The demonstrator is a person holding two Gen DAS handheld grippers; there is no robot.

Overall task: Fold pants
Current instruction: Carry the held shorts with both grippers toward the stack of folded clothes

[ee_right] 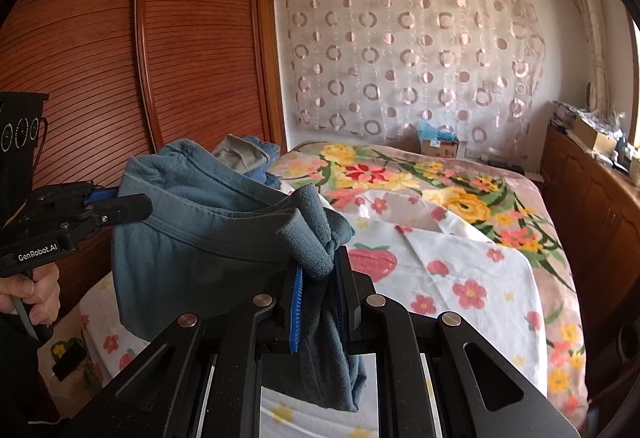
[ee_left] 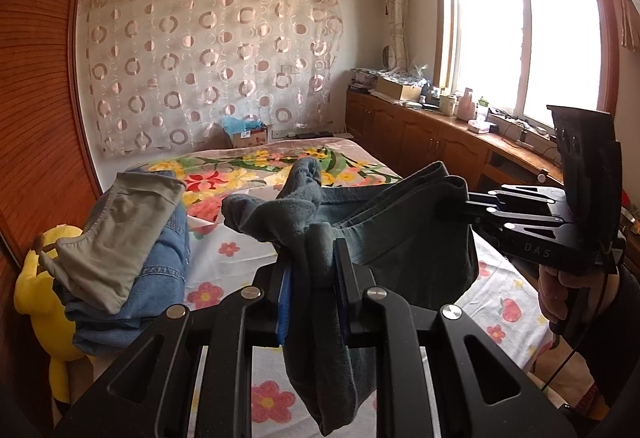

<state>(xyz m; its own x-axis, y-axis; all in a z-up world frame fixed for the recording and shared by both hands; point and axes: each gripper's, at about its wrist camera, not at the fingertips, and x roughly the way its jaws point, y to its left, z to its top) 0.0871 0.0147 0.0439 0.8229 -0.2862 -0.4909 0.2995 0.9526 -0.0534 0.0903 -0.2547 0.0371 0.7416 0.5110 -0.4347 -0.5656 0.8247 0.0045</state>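
Dark blue-grey pants (ee_left: 400, 238) hang in the air above the bed, stretched between my two grippers. My left gripper (ee_left: 314, 258) is shut on one bunched end of the pants, and cloth droops below its jaws. My right gripper (ee_left: 460, 204) shows at the right of the left wrist view, shut on the other end. In the right wrist view my right gripper (ee_right: 320, 278) pinches a bunched fold of the pants (ee_right: 192, 238), and my left gripper (ee_right: 124, 204) holds their far edge at the left.
The bed (ee_left: 224, 250) has a white flowered sheet over a floral blanket (ee_right: 440, 190). A pile of folded jeans and grey cloth (ee_left: 120, 238) lies on its left side beside a yellow plush toy (ee_left: 44, 298). A wooden wardrobe (ee_right: 120, 78) and low cabinets (ee_left: 420, 134) flank the bed.
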